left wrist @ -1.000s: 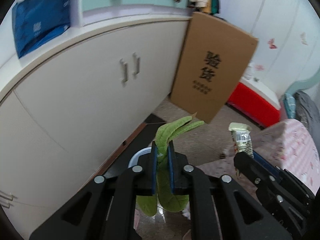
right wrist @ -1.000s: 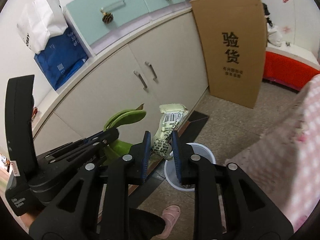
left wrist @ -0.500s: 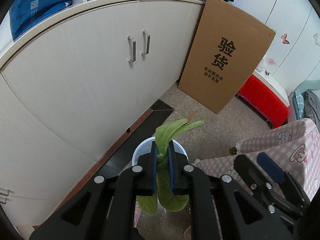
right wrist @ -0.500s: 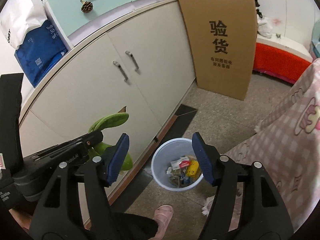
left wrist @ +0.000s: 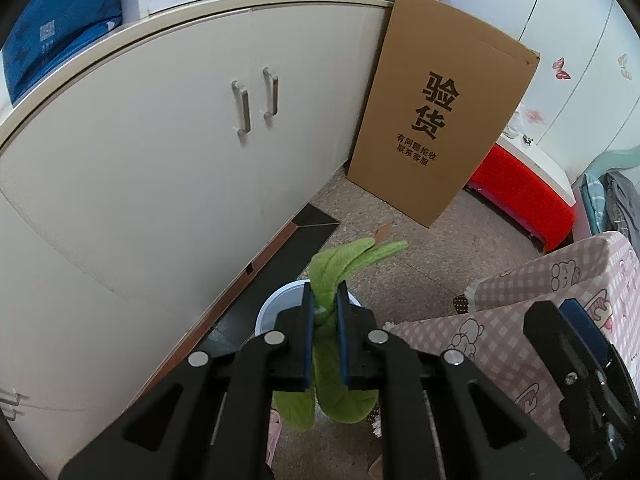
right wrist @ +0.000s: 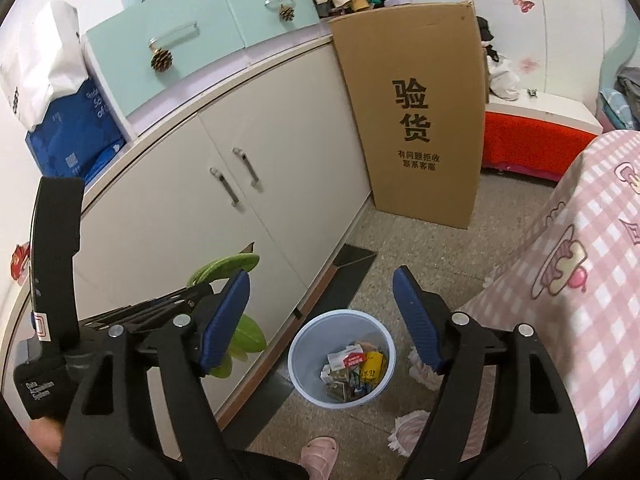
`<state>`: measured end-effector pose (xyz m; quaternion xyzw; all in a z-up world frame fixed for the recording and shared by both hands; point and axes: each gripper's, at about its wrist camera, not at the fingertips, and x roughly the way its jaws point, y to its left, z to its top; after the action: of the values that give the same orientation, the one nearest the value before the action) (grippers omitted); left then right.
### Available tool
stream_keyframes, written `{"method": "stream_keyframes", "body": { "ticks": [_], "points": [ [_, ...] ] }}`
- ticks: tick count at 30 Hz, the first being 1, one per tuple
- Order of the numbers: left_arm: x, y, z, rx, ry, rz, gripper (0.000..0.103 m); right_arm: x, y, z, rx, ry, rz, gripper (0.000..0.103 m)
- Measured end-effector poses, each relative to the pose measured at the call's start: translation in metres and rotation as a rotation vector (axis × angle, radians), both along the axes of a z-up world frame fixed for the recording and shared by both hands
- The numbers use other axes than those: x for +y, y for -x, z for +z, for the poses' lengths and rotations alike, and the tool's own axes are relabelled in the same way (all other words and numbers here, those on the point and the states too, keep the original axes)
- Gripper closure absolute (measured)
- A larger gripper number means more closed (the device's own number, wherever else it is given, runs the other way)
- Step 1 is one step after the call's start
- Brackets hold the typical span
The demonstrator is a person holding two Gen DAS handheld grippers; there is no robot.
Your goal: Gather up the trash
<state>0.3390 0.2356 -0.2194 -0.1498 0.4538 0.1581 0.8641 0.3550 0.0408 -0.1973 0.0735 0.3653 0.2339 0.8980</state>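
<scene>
Right wrist view shows the bin (right wrist: 341, 356) on the floor by the cabinet (right wrist: 256, 216), already holding wrappers (right wrist: 352, 368), with the right gripper (right wrist: 322, 320) above it, its fingers opening and nothing between them. Left gripper (left wrist: 325, 344) has its fingers clamped on a green peel (left wrist: 344, 264) over the bin's rim, so that piece, I judge, is yet to be dropped.

1. A tall brown cardboard box (right wrist: 416, 120) leaning against the cabinet carries large black Chinese characters "验货", with two smaller lines beneath reading "有问题拒收" and "联系客服".
2. The black body of the left gripper (right wrist: 40, 394) bears small white lettering, too blurred to read with certainty.
</scene>
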Motion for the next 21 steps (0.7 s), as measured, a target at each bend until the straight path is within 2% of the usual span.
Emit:
{"method": "stream_keyframes", "body": {
  "ticks": [6,7,8,9,10,16,21],
  "points": [
    [-0.006,-0.014,0.0,-0.007,-0.007,-0.001,0.089,-0.01,-0.006,-0.001,-0.003,-0.022,-0.029,0.03],
    [-0.006,-0.017,-0.001,-0.001,-0.009,0.0,0.083,-0.01,-0.007,-0.002,-0.002,-0.02,-0.033,0.03],
    [-0.006,-0.021,-0.004,0.01,-0.011,-0.005,0.067,-0.011,-0.008,-0.002,0.002,-0.019,-0.036,0.03],
    [-0.007,-0.025,-0.007,0.029,-0.016,-0.008,0.055,-0.013,-0.009,-0.003,0.006,-0.021,-0.038,0.03],
    [-0.007,-0.028,-0.01,0.04,-0.02,-0.011,0.037,-0.014,-0.008,-0.004,0.007,-0.021,-0.041,0.03],
    [-0.005,-0.021,-0.013,0.046,-0.011,0.001,0.035,-0.016,-0.001,-0.001,0.017,-0.018,-0.048,0.03],
    [-0.011,-0.002,0.006,0.009,-0.014,0.0,0.033,-0.023,0.017,0.015,-0.004,-0.021,-0.05,0.029]
  ]
}}
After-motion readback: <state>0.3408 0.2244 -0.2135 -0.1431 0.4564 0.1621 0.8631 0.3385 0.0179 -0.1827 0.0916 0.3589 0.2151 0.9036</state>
